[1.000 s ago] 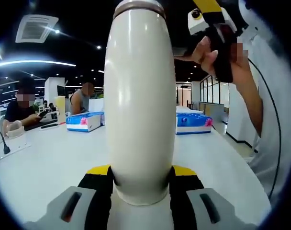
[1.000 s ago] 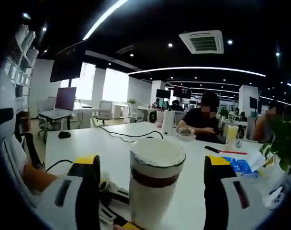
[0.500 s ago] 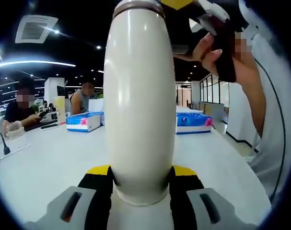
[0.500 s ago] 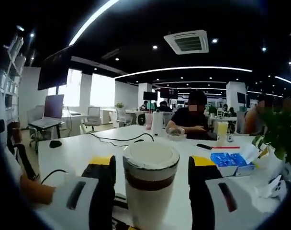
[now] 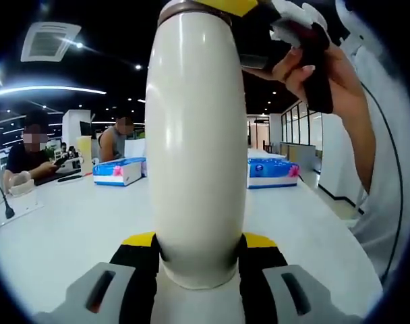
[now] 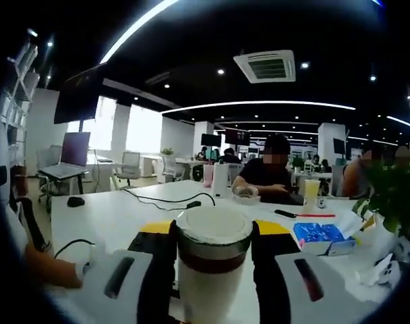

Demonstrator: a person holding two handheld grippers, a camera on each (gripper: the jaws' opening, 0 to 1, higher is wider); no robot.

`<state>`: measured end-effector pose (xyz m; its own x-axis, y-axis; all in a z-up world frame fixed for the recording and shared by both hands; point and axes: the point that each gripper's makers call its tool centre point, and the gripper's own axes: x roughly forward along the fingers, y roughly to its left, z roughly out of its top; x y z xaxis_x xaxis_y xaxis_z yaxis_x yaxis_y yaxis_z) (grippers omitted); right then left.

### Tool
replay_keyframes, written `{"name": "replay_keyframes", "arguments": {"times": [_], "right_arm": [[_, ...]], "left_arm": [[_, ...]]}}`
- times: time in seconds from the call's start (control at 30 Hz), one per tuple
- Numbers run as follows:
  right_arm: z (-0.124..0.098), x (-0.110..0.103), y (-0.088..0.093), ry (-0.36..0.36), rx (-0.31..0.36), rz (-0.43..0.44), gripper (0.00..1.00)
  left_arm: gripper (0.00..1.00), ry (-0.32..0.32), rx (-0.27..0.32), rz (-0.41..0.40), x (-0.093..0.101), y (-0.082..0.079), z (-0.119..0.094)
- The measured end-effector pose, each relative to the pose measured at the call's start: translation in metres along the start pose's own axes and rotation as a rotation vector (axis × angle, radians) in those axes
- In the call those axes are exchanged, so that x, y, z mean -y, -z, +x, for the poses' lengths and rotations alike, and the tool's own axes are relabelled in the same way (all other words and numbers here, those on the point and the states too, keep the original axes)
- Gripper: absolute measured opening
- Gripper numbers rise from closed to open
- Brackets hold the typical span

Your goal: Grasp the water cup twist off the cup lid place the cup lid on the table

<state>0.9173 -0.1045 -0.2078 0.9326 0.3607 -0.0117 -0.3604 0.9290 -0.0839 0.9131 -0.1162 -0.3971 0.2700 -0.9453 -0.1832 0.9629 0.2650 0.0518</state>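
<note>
Your left gripper clamps the water cup body; right gripper pinches the cup lid at 6 o'clock, above the table

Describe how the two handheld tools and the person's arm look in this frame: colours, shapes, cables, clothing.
The left tool has light grey jaw bodies with dark oval slots, black inner pads and yellow tips. The right tool matches: grey bodies, slots, black pads, yellow tips. In the left gripper view the right tool's handle is black, gripped by a hand, with a thin black cable running down beside white clothing.
</note>
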Motion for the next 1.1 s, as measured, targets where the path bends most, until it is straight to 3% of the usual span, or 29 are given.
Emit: {"name": "replay_keyframes", "arguments": {"times": [0.57,0.87,0.97,1.1], "right_arm": [[-0.0019,-0.0021,0.0002,-0.046,0.007,-0.009,0.46],[0.0005,-0.0024,0.0005,-0.175,0.008,0.012,0.46],[0.0026,-0.0027,-0.0001,-0.235,0.038,0.024,0.46],[0.0035,-0.0011,0.0002,-0.286,0.059,0.097,0.46]], "left_arm": [[0.48,0.001,-0.001,0.003,0.0005,0.0008,0.0006],[0.48,0.000,-0.001,0.003,0.0002,0.0006,0.0004],[0.48,-0.001,-0.001,0.002,-0.0001,0.0007,0.0004],[0.48,-0.002,-0.003,0.003,-0.0003,0.0009,0.0004]]}}
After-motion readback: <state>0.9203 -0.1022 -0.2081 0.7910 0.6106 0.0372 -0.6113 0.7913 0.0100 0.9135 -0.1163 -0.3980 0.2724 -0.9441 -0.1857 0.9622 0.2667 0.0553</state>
